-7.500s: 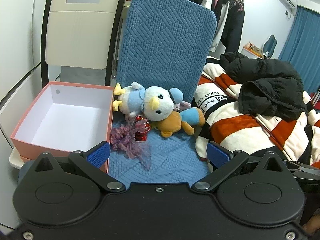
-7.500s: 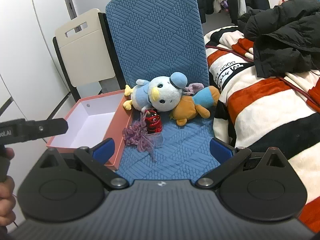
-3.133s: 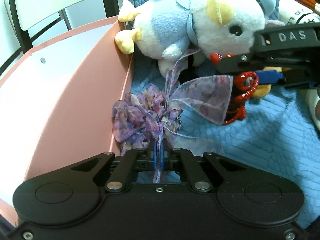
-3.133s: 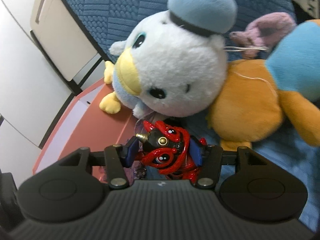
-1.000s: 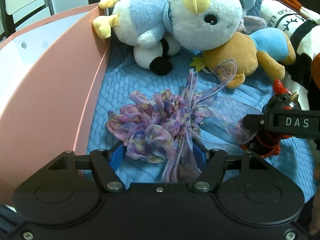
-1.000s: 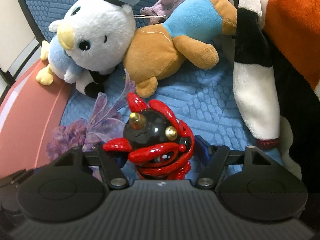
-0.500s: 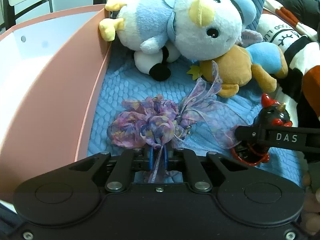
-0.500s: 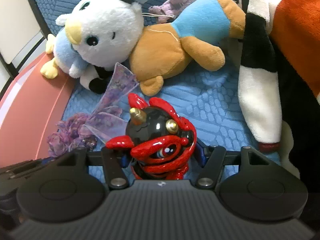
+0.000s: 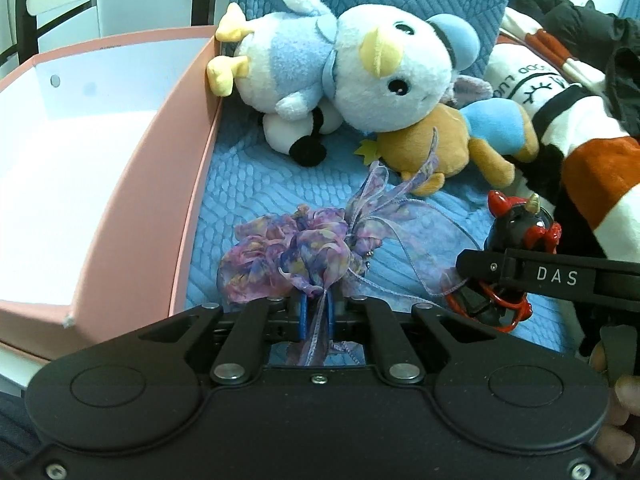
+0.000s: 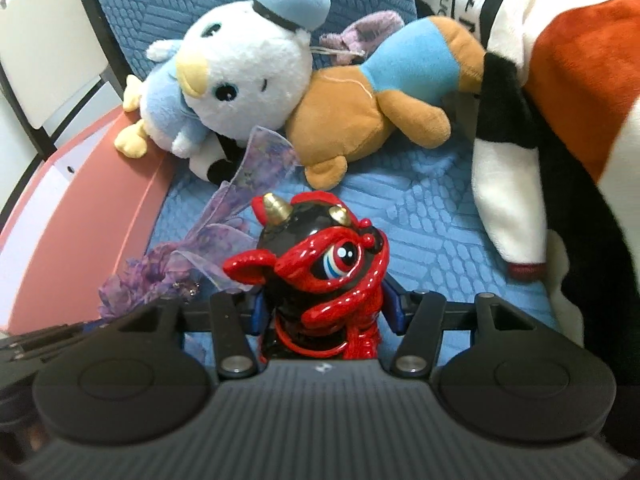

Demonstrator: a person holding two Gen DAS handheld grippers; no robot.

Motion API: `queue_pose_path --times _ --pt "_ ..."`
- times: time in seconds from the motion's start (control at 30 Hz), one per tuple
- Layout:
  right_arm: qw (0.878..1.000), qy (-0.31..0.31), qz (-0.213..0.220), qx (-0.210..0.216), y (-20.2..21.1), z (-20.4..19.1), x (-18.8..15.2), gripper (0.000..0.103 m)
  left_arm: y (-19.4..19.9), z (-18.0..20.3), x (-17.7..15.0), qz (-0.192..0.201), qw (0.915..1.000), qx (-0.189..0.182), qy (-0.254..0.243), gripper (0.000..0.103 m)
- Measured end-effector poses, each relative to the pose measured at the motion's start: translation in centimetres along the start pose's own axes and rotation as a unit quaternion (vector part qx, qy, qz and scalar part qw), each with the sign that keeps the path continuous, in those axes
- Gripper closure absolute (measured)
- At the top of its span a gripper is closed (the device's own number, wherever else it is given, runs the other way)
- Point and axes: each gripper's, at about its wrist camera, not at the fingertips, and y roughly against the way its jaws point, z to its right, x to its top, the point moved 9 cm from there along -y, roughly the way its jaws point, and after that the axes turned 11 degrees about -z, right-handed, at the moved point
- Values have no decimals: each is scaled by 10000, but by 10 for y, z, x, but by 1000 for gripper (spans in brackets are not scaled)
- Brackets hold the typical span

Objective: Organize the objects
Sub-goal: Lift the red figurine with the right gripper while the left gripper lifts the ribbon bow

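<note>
My left gripper [image 9: 315, 316] pinches the gauzy purple ribbon scrunchie [image 9: 296, 252]. My right gripper [image 10: 324, 312], jaws just closing, clamps the glossy red-black horned figurine [image 10: 320, 264]. Both are above the quilted blue seat [image 9: 256, 184], right of the pink cardboard box [image 9: 176, 184]; fleecy plush toys [image 9: 360, 80] lie farther back.

Striped blanket [image 9: 592, 168] lies beside black jacket [image 9: 600, 28].

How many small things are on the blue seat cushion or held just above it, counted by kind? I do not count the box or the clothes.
Plush toys: 2, the white and blue duck and the orange and blue plush
Figurines: 1, the red and black figurine
Hair scrunchies: 1, the purple scrunchie
Total: 4
</note>
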Motion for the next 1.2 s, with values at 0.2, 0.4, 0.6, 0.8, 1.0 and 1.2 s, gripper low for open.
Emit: queue_pose_path --times 0.2,0.4,0.6,0.8,1.0,1.2 --pt "9999 -98 103 9 21 -4 -12 45 22 2 1 60 9998 -184 45 95" --pt "9997 -168 127 94 48 -14 -20 45 49 1 -2 -6 9989 -426 198 95" --pt "9995 -199 147 203 78 -29 -20 45 84 0 9 87 9981 -557 267 95" --pt "9993 -137 203 290 110 -48 -10 45 119 0 23 155 9977 -624 223 95" --pt "9991 -12 222 356 136 -68 4 45 149 -1 42 193 9970 -728 150 95" --pt "9984 86 299 469 157 -89 22 45 179 -11 68 411 9961 -759 159 95"
